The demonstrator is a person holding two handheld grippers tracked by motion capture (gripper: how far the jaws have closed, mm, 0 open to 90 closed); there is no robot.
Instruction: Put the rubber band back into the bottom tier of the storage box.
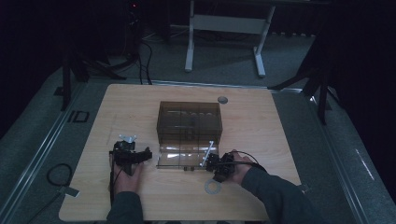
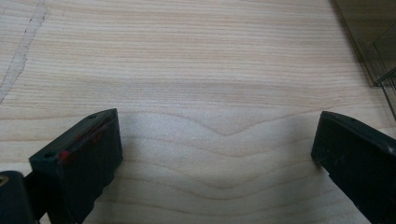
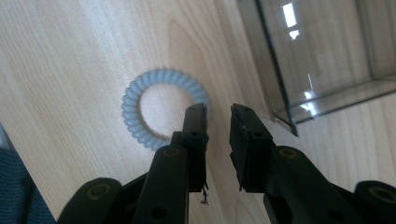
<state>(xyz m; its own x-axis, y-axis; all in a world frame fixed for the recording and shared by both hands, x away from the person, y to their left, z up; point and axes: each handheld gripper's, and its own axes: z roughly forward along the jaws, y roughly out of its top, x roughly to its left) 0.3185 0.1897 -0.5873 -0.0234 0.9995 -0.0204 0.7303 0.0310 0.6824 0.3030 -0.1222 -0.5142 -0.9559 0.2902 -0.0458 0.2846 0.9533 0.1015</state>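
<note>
Dark carpeted floor and a white frame stand lie beyond the pale wooden counter (image 1: 140,102), which carries a smoky transparent acrylic box (image 1: 189,122) with its front flap (image 1: 182,156) folded down flat. Just in front of that flap, near the person's right hand, lies a pale spiral hair tie (image 3: 161,108), flat on the wood.

The right tool (image 3: 218,116) hovers low at the tie's rim, its jaws nearly closed with a narrow gap and nothing between them; one jaw tip overlaps the coil's edge, the other stands outside the ring. The left tool (image 2: 217,140) rests apart on the counter's left side, jaws spread wide over bare wood.

The tie looks light, soft and springy, likely to skid or roll away if nudged sideways. A pinch across one strand of the coil, one jaw inside the ring and one outside, seems the surest hold. The flap's edge sits near the tool, so a careless sweep could knock it. A small round cap (image 1: 222,99) lies well apart behind the box.
</note>
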